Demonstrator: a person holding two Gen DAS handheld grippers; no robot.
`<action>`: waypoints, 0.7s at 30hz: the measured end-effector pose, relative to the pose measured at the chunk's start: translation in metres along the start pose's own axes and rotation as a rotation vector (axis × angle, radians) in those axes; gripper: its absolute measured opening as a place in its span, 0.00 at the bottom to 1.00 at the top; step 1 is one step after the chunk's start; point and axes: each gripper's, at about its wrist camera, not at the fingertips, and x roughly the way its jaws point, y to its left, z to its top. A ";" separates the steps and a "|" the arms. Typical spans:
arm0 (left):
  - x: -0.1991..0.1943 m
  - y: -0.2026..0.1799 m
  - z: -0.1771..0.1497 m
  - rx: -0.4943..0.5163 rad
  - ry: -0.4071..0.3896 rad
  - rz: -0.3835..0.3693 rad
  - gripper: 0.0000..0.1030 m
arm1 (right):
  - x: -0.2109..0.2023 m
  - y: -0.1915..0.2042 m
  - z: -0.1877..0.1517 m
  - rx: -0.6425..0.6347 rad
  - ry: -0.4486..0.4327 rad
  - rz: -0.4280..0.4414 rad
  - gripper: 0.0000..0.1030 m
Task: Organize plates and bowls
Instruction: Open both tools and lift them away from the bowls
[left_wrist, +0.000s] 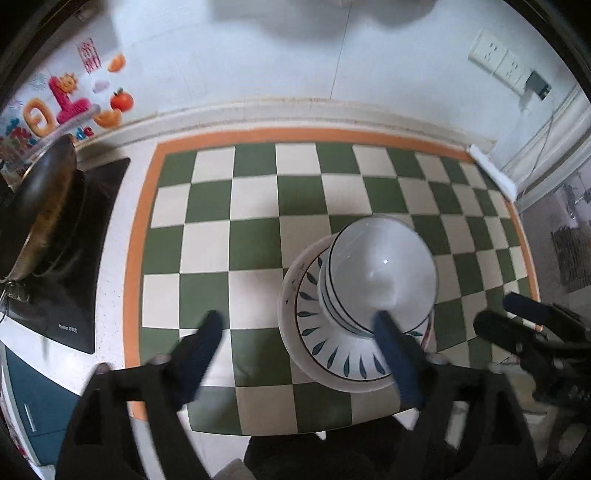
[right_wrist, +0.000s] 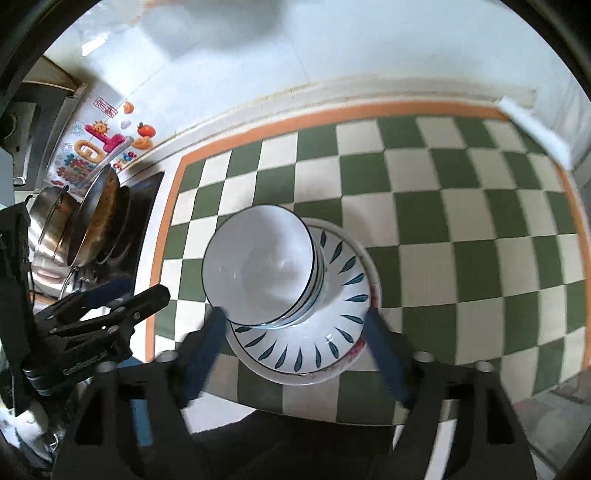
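A stack of white bowls (left_wrist: 382, 273) stood nested inside a leaf-patterned plate (left_wrist: 325, 343) on a green-and-cream checked mat (left_wrist: 255, 206) with an orange border, spread over a white kitchen counter (left_wrist: 110, 280). The patterned plate rested on at least one more plate, whose rim showed beneath it with a reddish mark at the edge. The stack sat in the near half of the mat, well apart from the wall.

The left gripper (left_wrist: 297, 319) hung above the mat with its blue-padded fingers (left_wrist: 201, 347) spread wide and nothing between them; in the left wrist view its right finger overlapped the rim of the top bowl, though whether it touched could not be told through the blur. The right gripper (right_wrist: 295, 315) hovered over the stack with its fingers (right_wrist: 384, 350) just as wide, one to either side of the dishes (right_wrist: 258, 266) and pressing on neither bowl nor plate (right_wrist: 328, 332).

Each gripper showed at the edge of the other's view, the two side by side above the near edge of the mat. To the left, a worn frying pan (left_wrist: 40, 206) leaned on a black cooktop (left_wrist: 74, 258), with a steel pot (right_wrist: 51, 221) behind it. Bright stickers (left_wrist: 66, 99) dotted the white tiled wall (left_wrist: 240, 55), and a row of wall sockets (left_wrist: 498, 59) sat to the right.
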 end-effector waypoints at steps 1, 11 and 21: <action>-0.006 0.000 -0.002 0.006 -0.015 0.004 0.88 | -0.007 0.003 -0.003 0.003 -0.017 -0.017 0.89; -0.057 -0.014 -0.020 0.029 -0.124 0.003 0.94 | -0.075 0.019 -0.031 0.003 -0.187 -0.115 0.97; -0.133 -0.037 -0.059 0.021 -0.257 0.025 0.94 | -0.157 0.035 -0.076 -0.060 -0.335 -0.149 0.97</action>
